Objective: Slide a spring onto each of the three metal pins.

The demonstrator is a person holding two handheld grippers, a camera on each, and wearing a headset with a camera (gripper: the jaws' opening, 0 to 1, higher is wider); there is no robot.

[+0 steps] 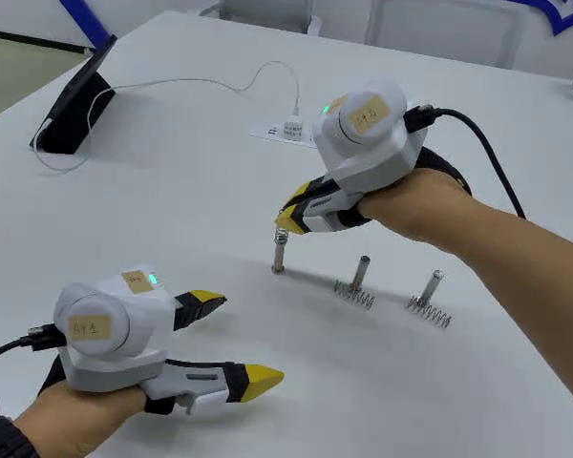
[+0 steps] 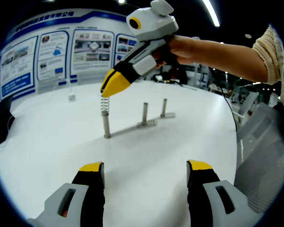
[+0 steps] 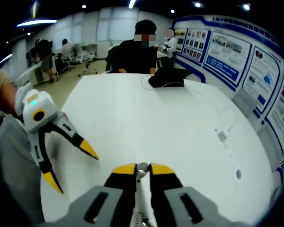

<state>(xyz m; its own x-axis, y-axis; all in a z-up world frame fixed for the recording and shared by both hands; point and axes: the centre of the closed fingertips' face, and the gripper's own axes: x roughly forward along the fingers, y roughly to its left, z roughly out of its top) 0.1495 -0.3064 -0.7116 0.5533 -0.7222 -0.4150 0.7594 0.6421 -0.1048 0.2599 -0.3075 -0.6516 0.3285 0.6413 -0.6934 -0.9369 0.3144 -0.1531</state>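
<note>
While a first spring [image 2: 104,105] is pinched in the narrow-closed right claw [image 1: 288,221], it is held straight below the claw tips, over the top of the first pin [image 1: 279,256]. It is threaded on partway at most and not seated at the base. Step one is judged about half done.

The second pin [image 1: 360,272] and third pin [image 1: 430,284] are stood bare, beyond the right claw's wrist side. A second spring [image 1: 354,295] and third spring [image 1: 430,314] are laid flat on the table [image 1: 172,191], one at each pin's foot. Both are judged outstanding.

The left claw [image 1: 234,342] is spread wide, nothing gripped, and kept well apart from all the pins.
</note>
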